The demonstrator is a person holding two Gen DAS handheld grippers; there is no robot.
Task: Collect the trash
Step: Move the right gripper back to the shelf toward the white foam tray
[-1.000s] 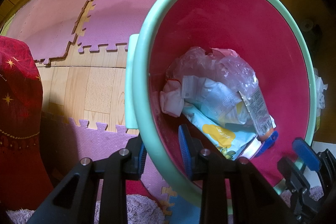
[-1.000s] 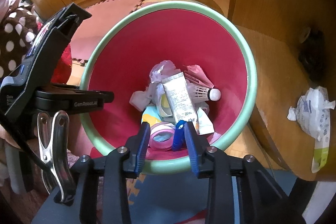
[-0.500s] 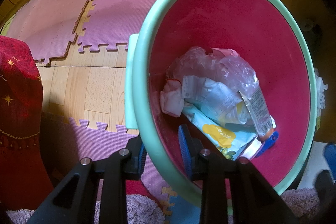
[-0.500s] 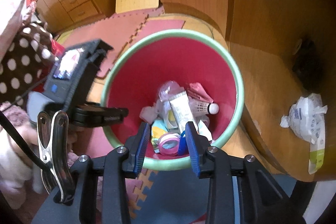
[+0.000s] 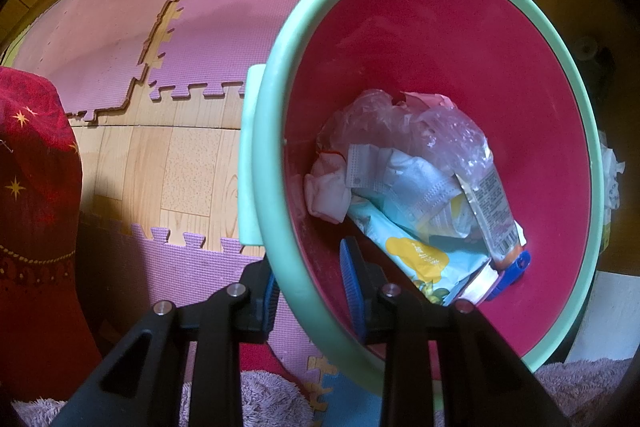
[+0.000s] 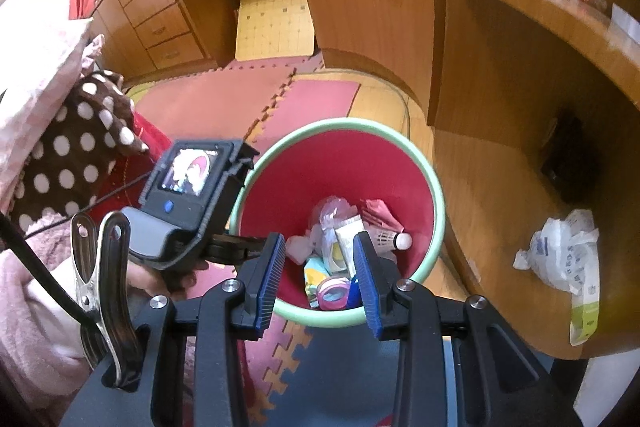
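The red bin [image 6: 352,163] with a mint-green rim stood on the floor against the wooden desk. Inside it lay crumpled plastic [image 5: 404,123], a snack wrapper [image 5: 424,255], a shuttlecock [image 6: 390,238] and a pink tape roll [image 6: 334,294]. A crumpled white wrapper [image 6: 564,255] lay outside the bin, on the desk's low shelf.

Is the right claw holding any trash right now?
No, the right claw has nothing between its blue pads; the trash lies down in the bin.
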